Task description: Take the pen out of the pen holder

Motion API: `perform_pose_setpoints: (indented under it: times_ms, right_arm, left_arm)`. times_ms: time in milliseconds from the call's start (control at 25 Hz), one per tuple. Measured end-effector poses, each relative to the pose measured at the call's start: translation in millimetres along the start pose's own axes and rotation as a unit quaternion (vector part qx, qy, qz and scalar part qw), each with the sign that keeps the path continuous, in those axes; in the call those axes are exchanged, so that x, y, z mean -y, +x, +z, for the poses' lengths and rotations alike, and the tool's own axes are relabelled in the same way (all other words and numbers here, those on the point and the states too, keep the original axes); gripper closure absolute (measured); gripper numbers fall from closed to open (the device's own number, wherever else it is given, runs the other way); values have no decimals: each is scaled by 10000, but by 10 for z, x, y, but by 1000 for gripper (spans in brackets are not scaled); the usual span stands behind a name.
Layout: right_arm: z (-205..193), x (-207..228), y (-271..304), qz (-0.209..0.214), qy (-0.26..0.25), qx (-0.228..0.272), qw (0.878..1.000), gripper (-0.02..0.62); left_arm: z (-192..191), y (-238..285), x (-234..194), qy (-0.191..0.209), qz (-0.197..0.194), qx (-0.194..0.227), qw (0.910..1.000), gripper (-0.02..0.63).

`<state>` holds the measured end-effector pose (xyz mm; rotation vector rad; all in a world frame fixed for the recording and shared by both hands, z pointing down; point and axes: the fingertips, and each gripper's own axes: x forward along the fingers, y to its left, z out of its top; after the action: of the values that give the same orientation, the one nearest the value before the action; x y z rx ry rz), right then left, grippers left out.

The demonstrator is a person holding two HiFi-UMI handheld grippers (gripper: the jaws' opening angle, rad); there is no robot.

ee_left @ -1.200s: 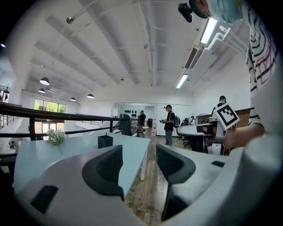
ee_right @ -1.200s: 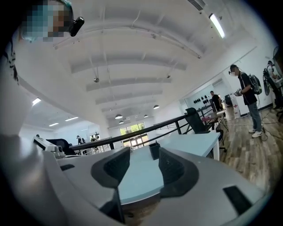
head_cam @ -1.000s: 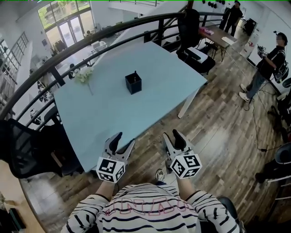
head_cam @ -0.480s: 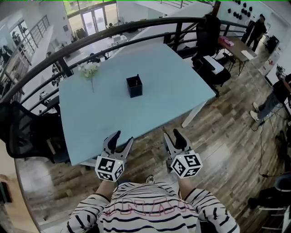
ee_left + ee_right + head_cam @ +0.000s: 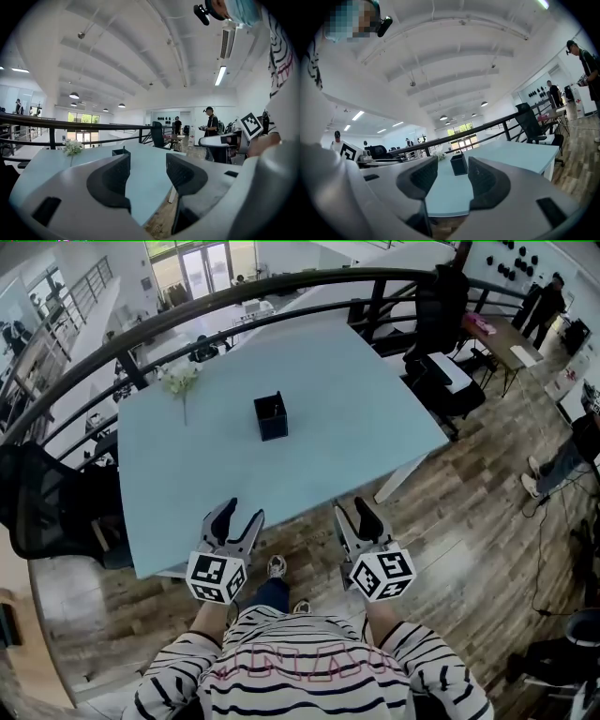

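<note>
A black square pen holder (image 5: 272,416) stands upright near the middle of the pale blue table (image 5: 375,427). Whatever it holds is too small to make out. My left gripper (image 5: 238,515) and right gripper (image 5: 354,512) hover side by side at the table's near edge, well short of the holder, both open and holding nothing. In the left gripper view the holder (image 5: 121,152) peeks out behind the left finger of that gripper (image 5: 146,169). In the right gripper view the holder (image 5: 459,164) shows between the spread fingers of that gripper (image 5: 452,176).
A sprig of white flowers (image 5: 178,379) lies on the table's far left. A black railing (image 5: 281,287) curves behind the table. Black office chairs stand at the left (image 5: 47,512) and far right (image 5: 441,306). A person (image 5: 544,306) stands by a desk at the right.
The view has moved closer to the table; both grippers now reach its near edge. They stay open. The pen holder has not moved.
</note>
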<state>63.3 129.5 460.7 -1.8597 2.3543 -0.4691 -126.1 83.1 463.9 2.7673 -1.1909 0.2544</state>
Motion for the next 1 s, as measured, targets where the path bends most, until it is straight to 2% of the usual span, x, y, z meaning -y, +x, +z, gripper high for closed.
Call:
perform_pose_setpoints:
  times_ms: [440,840,1000]
  right_arm:
    - [63,244,539,-156,37,-143,9998,397]
    - [98,295,1452,-147,-56,-99,9998,397]
    - [192,277,1796,-173,-63,-151,9997,397]
  left_arm:
    - [310,815,-441,46,-121,130,9998,383]
    - [365,1369,-1023,84,-353,155,9992,383]
    - [540,1594,-1252,84,-503,138,9986,383]
